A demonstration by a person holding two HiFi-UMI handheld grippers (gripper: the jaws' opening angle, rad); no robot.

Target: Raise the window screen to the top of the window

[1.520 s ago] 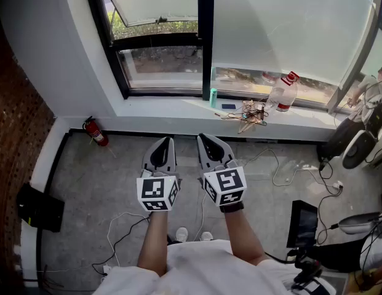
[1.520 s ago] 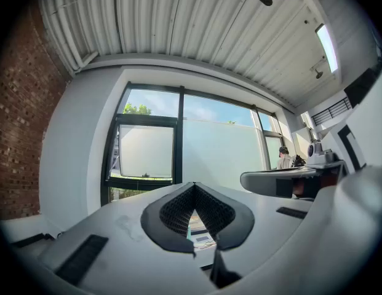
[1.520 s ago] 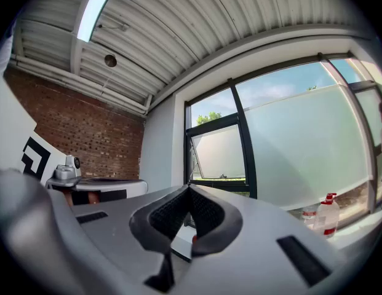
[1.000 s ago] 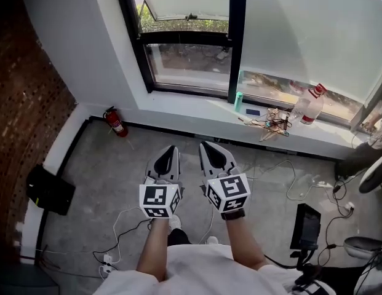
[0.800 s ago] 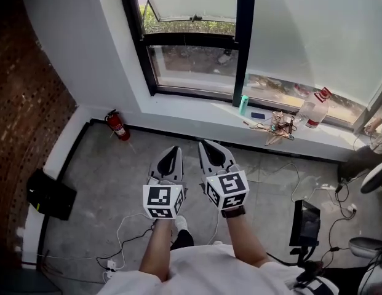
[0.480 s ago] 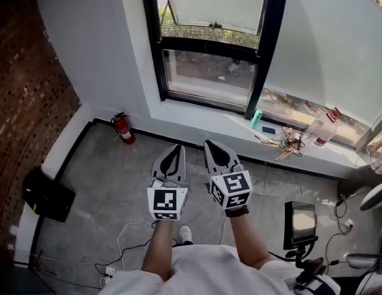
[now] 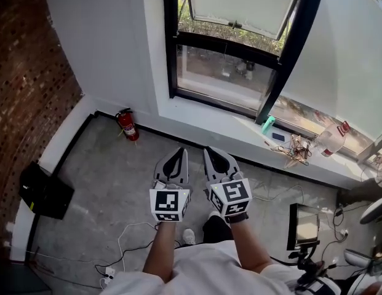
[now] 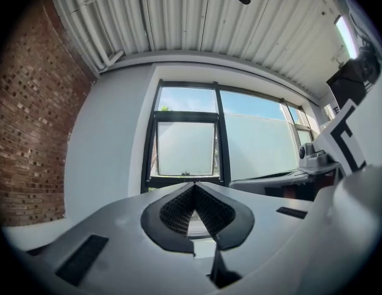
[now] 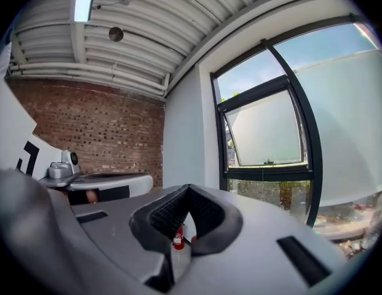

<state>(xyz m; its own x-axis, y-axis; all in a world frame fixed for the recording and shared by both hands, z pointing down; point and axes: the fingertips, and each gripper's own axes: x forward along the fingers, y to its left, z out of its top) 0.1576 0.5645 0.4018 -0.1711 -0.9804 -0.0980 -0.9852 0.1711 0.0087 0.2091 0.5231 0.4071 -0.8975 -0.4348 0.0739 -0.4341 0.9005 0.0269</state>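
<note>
Screen [image 7: 240, 2] sits in the far window, left pane, its lower edge just above the black crossbar [image 7: 240, 43]. Left gripper [image 7: 177, 153] and right gripper [image 7: 211, 152] are side by side over the floor, on the near side of the sill [image 7: 209, 120], well apart from the screen. Both pairs of jaws are closed with nothing between them.

We log this as a bare industrial-style workroom: raw concrete floor [image 7: 98, 177], exposed brick wall [image 7: 24, 60], ribbed metal ceiling [image 8: 178, 17], fire extinguisher [image 7: 127, 126], loose cables [image 7: 124, 231] and a stand-mounted screen [image 7: 301, 226].
</note>
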